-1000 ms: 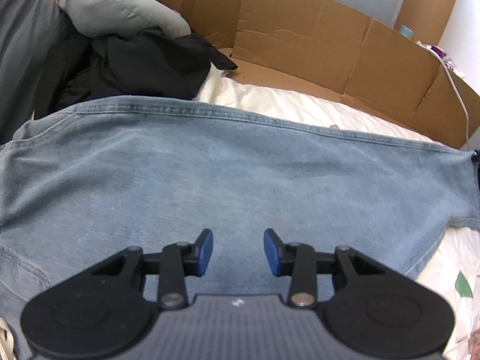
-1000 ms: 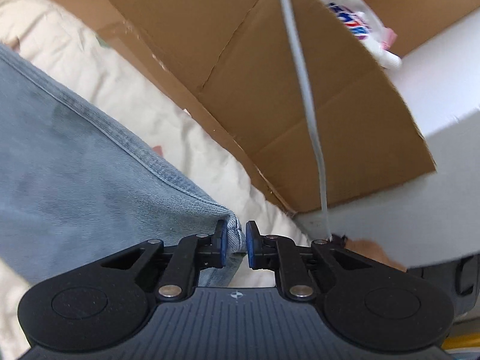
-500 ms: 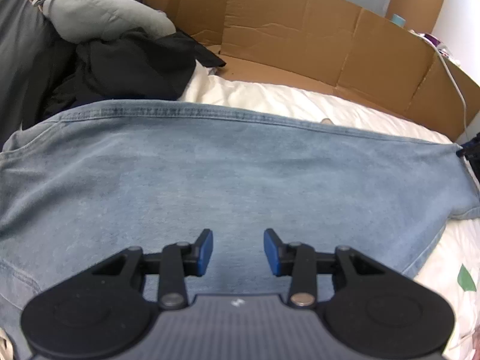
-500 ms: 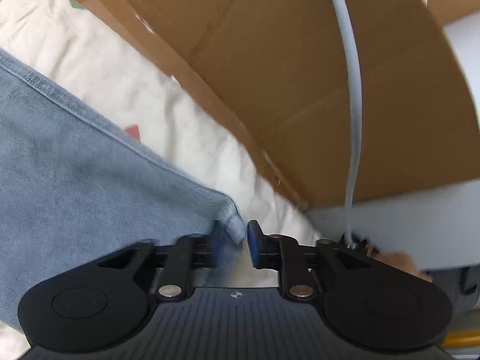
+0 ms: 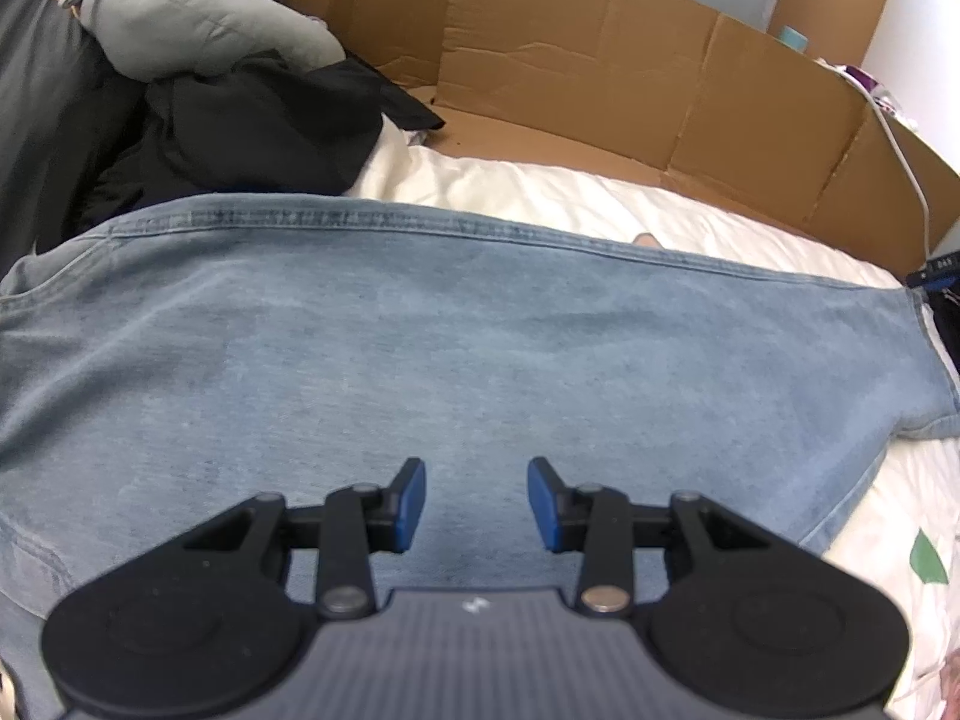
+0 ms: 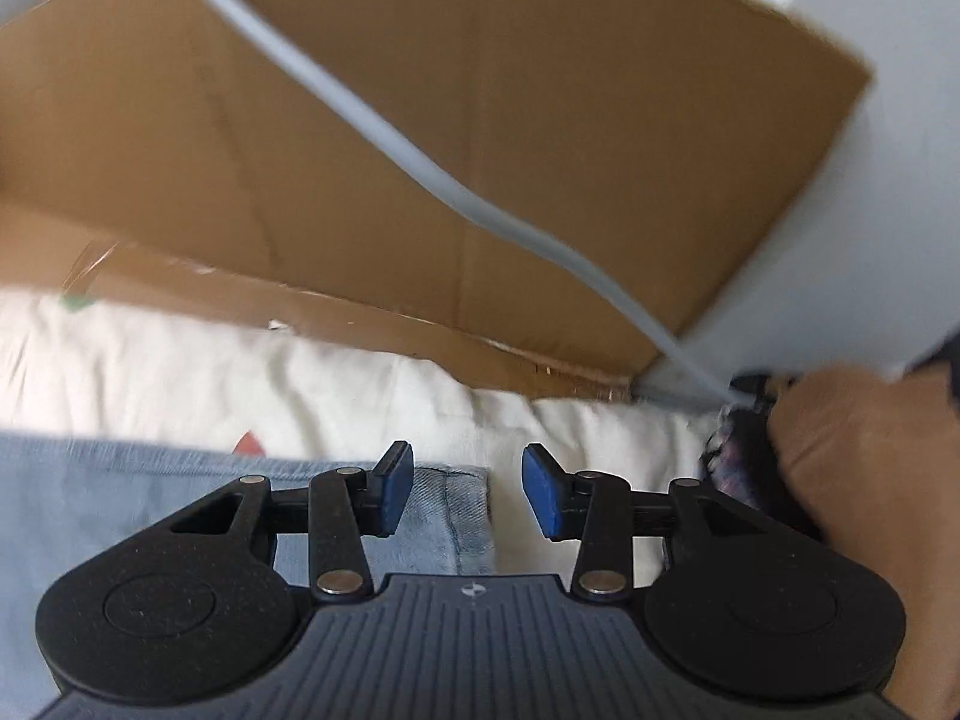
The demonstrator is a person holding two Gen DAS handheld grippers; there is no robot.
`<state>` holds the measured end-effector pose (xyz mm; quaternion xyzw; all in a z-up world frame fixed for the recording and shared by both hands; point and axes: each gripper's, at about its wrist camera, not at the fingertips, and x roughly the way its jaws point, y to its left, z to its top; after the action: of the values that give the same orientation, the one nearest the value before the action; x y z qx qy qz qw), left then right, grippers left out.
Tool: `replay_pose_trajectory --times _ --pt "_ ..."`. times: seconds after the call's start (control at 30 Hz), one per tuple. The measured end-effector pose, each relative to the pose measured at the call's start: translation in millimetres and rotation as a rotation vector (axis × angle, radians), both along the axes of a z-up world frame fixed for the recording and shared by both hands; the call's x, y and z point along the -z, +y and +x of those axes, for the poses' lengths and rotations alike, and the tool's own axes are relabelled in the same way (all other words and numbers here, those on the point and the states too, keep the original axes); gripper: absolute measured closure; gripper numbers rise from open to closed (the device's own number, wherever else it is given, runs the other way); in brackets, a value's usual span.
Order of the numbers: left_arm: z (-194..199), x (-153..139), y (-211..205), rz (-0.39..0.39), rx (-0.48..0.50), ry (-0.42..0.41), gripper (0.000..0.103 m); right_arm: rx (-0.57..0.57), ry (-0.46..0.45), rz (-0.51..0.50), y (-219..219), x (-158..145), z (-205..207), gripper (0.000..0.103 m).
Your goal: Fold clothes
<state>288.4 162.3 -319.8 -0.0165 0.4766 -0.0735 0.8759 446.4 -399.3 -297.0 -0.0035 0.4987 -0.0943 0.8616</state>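
The jeans (image 5: 456,348) lie flat on the white bedsheet (image 5: 540,192). The left gripper (image 5: 477,504) hovers spread above them. The right gripper (image 6: 462,495), also spread, seems clear of the hem.

A bed (image 5: 540,198) covered by a cream sheet is seen. Blue jeans (image 5: 420,348) are spread flat across it, a hem corner (image 6: 462,498) lying on the sheet. Dark clothes (image 5: 252,126) and a grey garment (image 5: 198,24) are piled at its far left, and brown cardboard (image 5: 600,84) is stood along its far edge.

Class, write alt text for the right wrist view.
The open right claw hovers over the hem corner of pale blue jeans on a cream bedsheet. Behind stand a cardboard wall and a grey cable.
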Motion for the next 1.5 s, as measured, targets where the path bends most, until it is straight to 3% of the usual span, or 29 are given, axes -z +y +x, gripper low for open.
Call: replay_pose_trajectory --times 0.27,0.47,0.53,0.7,0.83,1.03,1.1,1.27,1.5 --pt "1 3 -2 0.000 0.005 0.014 0.063 -0.052 0.060 -0.094 8 36 -2 0.053" --pt "-3 -5 -12 -0.022 0.033 0.002 0.063 -0.147 0.075 -0.259 28 36 4 0.050" --pt "-7 -10 -16 -0.038 0.038 -0.007 0.063 -0.144 0.071 -0.269 31 27 -1 0.051" --pt "-21 -20 -29 -0.074 0.072 -0.010 0.063 -0.153 0.009 -0.166 29 -19 -28 0.051" --pt "-34 -23 -46 -0.058 0.132 -0.003 0.063 -0.196 -0.036 -0.089 34 -53 -71 0.051" --pt "-52 -21 -78 -0.041 0.215 0.002 0.059 -0.139 -0.082 0.039 32 -80 -140 0.051" --pt "-57 -19 -89 -0.054 0.244 0.006 0.058 -0.107 -0.115 0.055 29 -76 -161 0.050" --pt "-65 -11 -107 -0.034 0.322 0.029 0.059 -0.029 -0.172 0.082 27 -26 -193 0.051" --pt "-72 6 -118 0.003 0.379 0.075 0.059 0.026 -0.120 0.111 28 9 -200 0.051"
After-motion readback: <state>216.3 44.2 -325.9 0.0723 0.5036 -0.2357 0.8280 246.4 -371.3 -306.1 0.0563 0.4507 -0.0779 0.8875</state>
